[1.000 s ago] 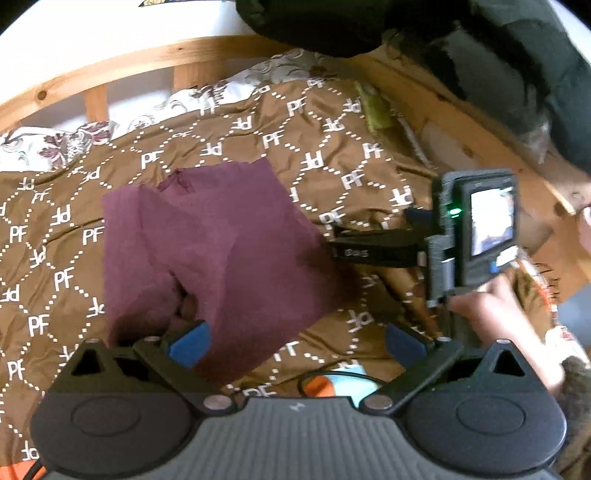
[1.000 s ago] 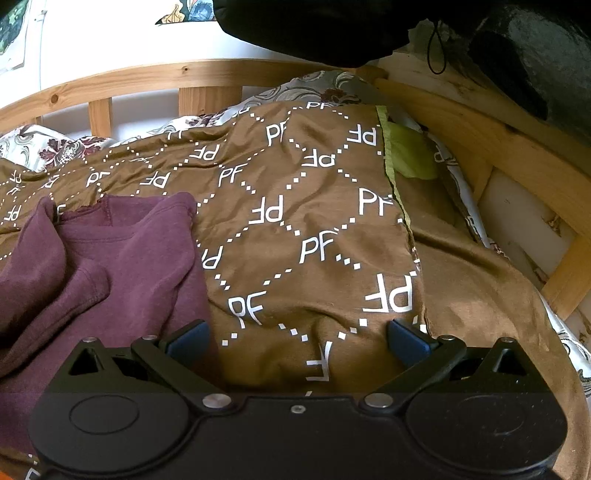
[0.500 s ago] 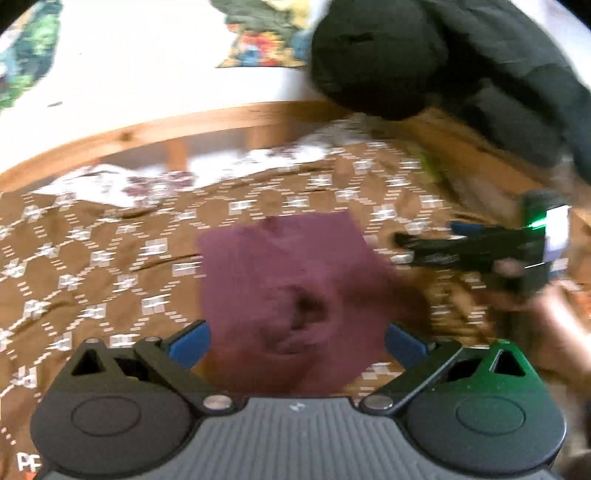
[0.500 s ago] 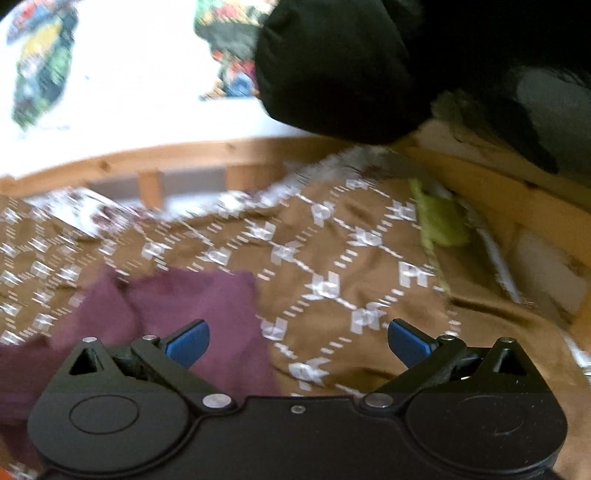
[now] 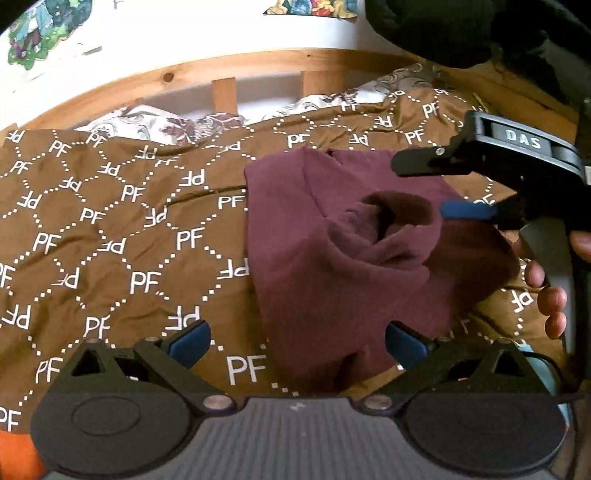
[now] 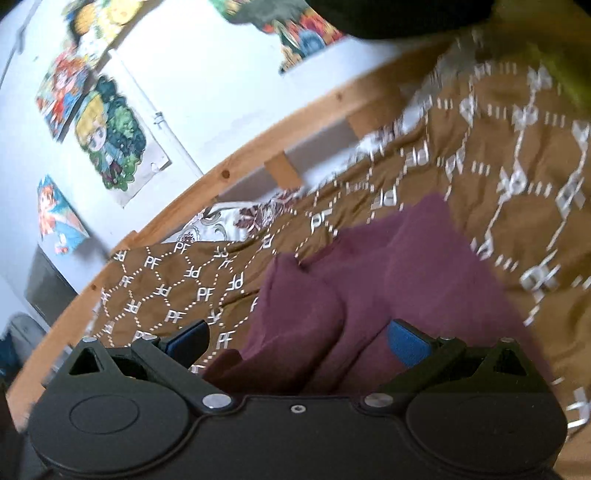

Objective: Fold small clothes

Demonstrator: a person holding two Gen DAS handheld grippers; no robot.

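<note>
A small maroon garment lies partly folded and rumpled on a brown "PF" patterned bedspread. A rolled sleeve or cuff opening sits near its middle. My left gripper is open and empty, just in front of the garment's near edge. My right gripper is open, hovering over the garment and tilted. In the left wrist view the right gripper reaches in from the right, above the garment's right side, held by a hand.
A wooden bed rail runs along the back, with a floral pillow under it. Dark clothing hangs at the top right. Posters are on the white wall. An orange item shows at the lower left.
Both grippers drew back and swung left. The right gripper tilted and now hangs over the garment's right side. The garment lies looser, released from the left gripper's fingers.
</note>
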